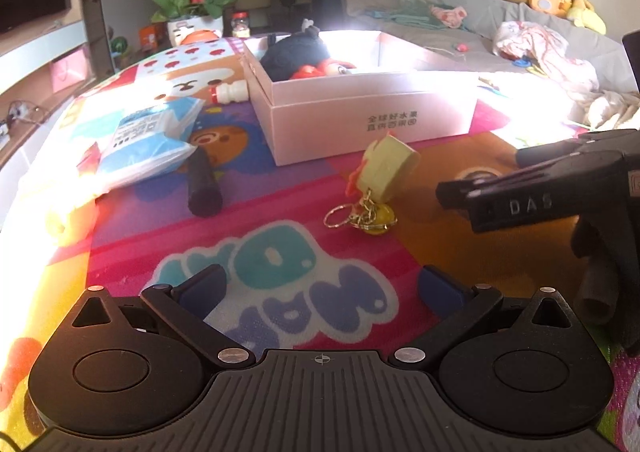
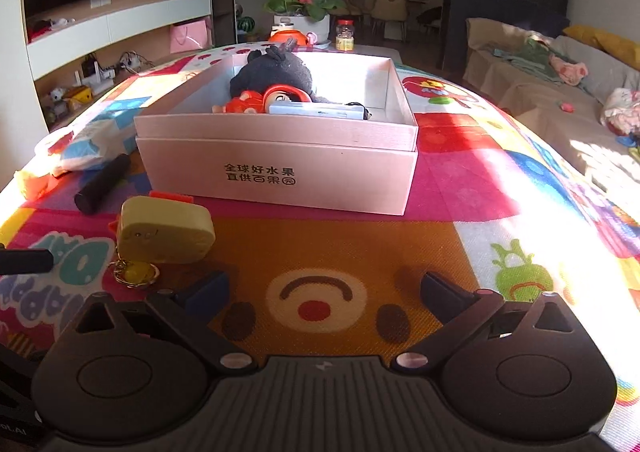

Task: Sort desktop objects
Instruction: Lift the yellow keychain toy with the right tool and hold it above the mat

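A pink cardboard box [image 1: 360, 120] [image 2: 280, 180] stands open on the colourful mat and holds a dark plush toy [image 2: 276, 72], an orange toy [image 2: 264, 96] and a white flat item [image 2: 316, 110]. A yellow keychain toy [image 1: 386, 172] [image 2: 164, 232] with a gold ring lies in front of the box. A black cylinder [image 1: 204, 188] [image 2: 102, 184] lies to its left beside a blue-white packet [image 1: 148, 136]. My left gripper [image 1: 320, 288] is open and empty, low over the mat. My right gripper [image 2: 324, 292] is open and empty; it also shows in the left wrist view [image 1: 480, 188].
A small white bottle [image 1: 232, 92] lies left of the box. A flower pot [image 2: 300, 0] and a jar [image 2: 345, 35] stand beyond the table's far edge. A sofa [image 2: 560, 72] with cloths and plush toys runs along the right.
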`<state>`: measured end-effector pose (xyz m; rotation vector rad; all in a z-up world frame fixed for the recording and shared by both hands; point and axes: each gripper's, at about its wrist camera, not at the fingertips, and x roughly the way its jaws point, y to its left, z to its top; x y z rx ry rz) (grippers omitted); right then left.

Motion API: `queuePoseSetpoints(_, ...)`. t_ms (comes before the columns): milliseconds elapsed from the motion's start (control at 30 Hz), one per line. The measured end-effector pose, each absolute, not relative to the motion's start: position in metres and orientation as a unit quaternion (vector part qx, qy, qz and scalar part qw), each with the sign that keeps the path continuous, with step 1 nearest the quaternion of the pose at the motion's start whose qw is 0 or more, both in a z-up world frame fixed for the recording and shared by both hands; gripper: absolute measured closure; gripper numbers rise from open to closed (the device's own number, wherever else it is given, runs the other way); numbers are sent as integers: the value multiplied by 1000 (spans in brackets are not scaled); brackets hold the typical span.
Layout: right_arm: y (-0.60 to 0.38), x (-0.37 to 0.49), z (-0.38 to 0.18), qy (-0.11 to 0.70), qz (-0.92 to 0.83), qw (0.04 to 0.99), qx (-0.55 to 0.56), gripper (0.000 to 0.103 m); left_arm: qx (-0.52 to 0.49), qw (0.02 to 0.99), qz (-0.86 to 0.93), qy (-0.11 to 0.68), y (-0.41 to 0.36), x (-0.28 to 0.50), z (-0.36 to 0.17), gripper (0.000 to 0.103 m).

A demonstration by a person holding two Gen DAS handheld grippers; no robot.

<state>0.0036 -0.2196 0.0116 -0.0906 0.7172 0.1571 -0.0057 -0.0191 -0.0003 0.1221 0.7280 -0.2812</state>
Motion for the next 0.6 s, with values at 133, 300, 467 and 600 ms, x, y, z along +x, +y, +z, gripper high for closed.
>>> queuePoseSetpoints(133,-213,-5,14,328,82,939,-70,1,40,937,-120,327,4,-4,5,0)
queuePoseSetpoints(300,-201,-6,13,324,104,934,-108,0,5,930,-100,354,25,14,2,0)
queuePoseSetpoints(467,-206,1,12,342,105,929,-91,0,46,928,-101,356,10,21,0,0)
queuePoseSetpoints(600,-201,0,11,337,98,930,-106,0,36,929,-94,355,6,40,-2,0)
